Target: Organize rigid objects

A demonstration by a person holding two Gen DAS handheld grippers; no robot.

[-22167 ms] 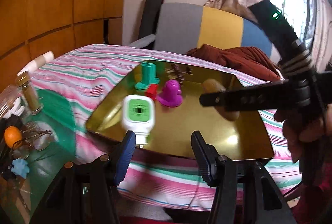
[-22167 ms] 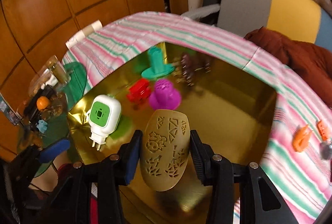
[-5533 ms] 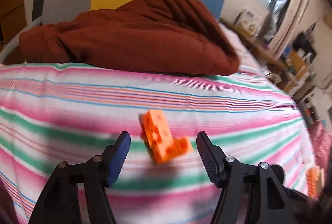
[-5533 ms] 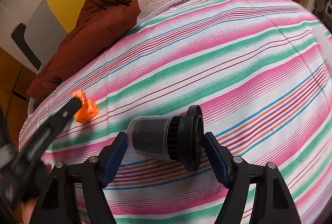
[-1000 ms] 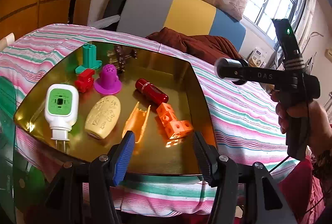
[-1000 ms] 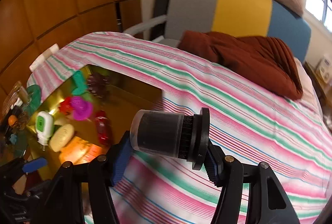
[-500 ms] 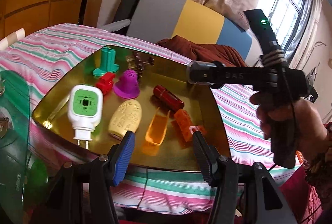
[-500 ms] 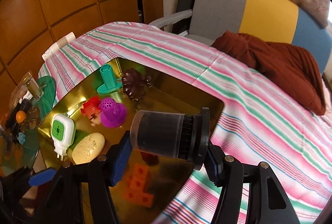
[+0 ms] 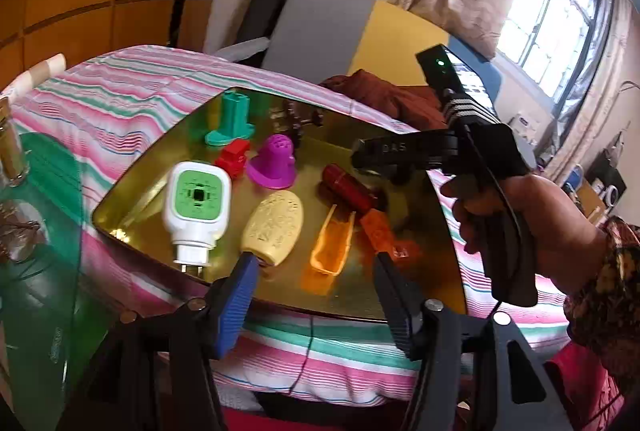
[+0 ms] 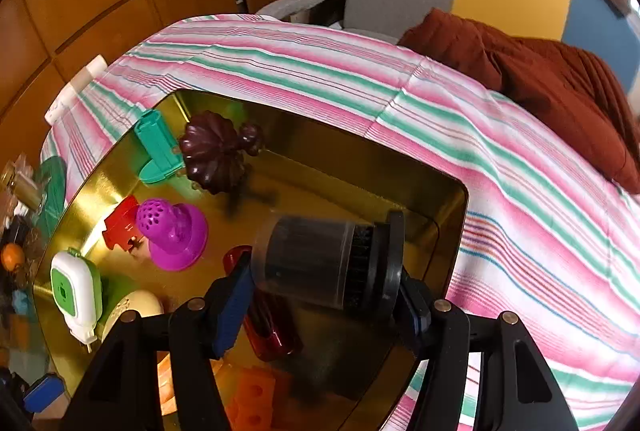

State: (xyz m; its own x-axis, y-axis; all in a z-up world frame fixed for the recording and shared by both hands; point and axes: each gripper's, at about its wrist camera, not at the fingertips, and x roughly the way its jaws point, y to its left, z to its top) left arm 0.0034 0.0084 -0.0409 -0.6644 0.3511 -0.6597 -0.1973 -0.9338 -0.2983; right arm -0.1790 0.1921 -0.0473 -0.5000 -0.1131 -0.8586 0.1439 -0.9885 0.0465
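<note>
The right gripper is clamped across a black cylindrical filter, rigid and light, gripped end to end; its clear sleeve looks slippery. It hangs level above the gold tray. The left gripper, jaws apart and empty, faces the tray's near edge.

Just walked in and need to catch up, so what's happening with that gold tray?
A person is gathering small rigid objects into the gold tray on the striped bedcover. The right gripper is shut on a black cylindrical filter, held over the tray's open right side above the dark red cylinder. The left gripper is open and empty near the tray's front edge. The orange block already lies inside.
</note>
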